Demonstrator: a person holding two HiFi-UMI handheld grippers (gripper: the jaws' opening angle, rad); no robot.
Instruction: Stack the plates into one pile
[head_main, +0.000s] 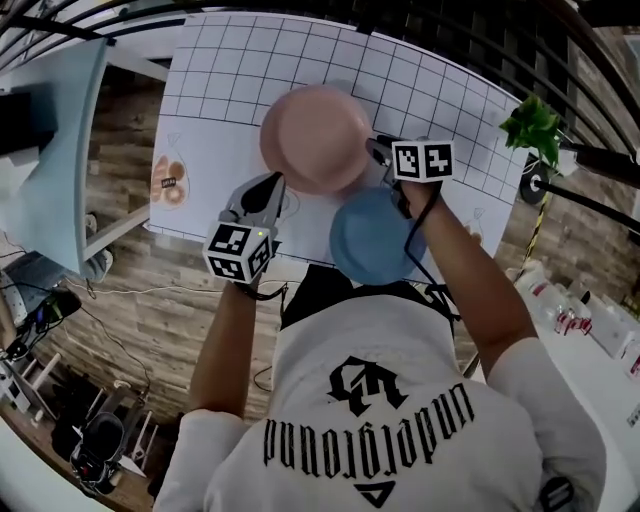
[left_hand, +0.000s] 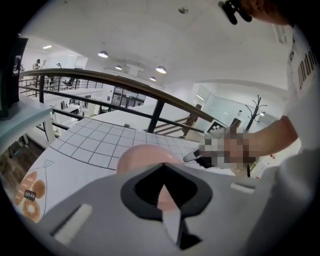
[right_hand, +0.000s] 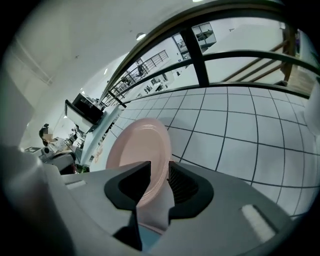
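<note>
A pink plate (head_main: 315, 137) hangs tilted above the white grid mat (head_main: 230, 70), with my right gripper (head_main: 380, 155) shut on its right rim. In the right gripper view the pink plate (right_hand: 140, 150) stands on edge between the jaws of my right gripper (right_hand: 156, 172). A blue plate (head_main: 375, 238) lies flat near the mat's front edge, below that hand; a sliver of the blue plate (right_hand: 150, 236) shows under the jaws. My left gripper (head_main: 274, 185) hovers left of both plates, shut and holding nothing. From my left gripper (left_hand: 162, 167), the pink plate (left_hand: 142, 156) lies just ahead.
A printed doughnut picture (head_main: 168, 182) marks the mat's left edge. A pale blue table (head_main: 50, 140) stands to the left and a green plant (head_main: 535, 125) to the right. Bottles (head_main: 570, 318) sit on a white counter at the right. A dark railing (right_hand: 200, 55) runs behind.
</note>
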